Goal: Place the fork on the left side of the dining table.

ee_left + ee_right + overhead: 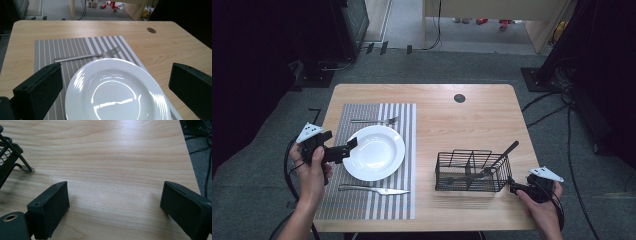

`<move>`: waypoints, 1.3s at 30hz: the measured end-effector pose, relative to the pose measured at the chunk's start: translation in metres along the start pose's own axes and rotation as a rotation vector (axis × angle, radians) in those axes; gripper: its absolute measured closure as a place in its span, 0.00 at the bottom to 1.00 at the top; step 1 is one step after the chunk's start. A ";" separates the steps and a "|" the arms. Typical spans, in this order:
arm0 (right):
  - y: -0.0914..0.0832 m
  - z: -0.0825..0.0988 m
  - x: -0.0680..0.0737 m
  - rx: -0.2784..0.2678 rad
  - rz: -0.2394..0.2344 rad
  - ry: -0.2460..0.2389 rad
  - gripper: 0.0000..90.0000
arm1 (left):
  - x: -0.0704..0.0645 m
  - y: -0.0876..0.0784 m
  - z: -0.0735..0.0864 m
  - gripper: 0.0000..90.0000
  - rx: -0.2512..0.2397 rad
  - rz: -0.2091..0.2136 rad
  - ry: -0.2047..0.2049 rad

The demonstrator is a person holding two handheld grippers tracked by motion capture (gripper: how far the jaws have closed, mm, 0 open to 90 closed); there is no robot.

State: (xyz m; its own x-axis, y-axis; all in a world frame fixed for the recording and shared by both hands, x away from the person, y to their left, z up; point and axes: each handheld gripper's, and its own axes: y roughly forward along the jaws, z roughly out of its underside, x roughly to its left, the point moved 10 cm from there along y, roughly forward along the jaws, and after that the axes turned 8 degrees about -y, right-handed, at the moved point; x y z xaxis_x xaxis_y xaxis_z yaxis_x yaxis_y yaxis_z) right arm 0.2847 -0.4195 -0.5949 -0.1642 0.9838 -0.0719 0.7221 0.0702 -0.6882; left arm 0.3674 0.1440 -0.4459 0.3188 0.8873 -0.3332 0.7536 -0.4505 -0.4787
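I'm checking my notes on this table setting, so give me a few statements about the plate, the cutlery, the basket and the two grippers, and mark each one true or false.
1. The white plate sits on the striped placemat. True.
2. The fork lies on the near side of the plate, closest to the person. False: the fork lies on the far side; the knife is on the near side.
3. The wire basket holds a utensil that leans out over its rim. True.
4. The left gripper is clamped shut on the plate. False: its jaws are spread wide on either side of the plate.
5. The right gripper is open above bare table. True.
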 end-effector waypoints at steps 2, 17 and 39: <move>0.000 0.000 0.000 0.000 0.000 0.000 0.09 | 0.005 -0.004 0.009 0.00 0.004 -0.009 -0.004; 0.000 0.000 0.000 0.002 0.004 0.005 0.09 | 0.037 -0.020 0.063 0.00 0.021 -0.068 -0.057; 0.000 0.000 0.000 0.002 0.004 0.005 0.09 | 0.090 -0.017 0.116 0.00 0.104 -0.254 -0.005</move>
State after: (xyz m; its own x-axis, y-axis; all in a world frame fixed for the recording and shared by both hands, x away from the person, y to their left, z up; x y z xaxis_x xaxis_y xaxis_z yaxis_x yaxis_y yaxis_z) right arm 0.2847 -0.4195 -0.5949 -0.1581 0.9849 -0.0711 0.7215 0.0660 -0.6893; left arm 0.3169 0.2201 -0.5618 0.1241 0.9729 -0.1953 0.7460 -0.2213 -0.6281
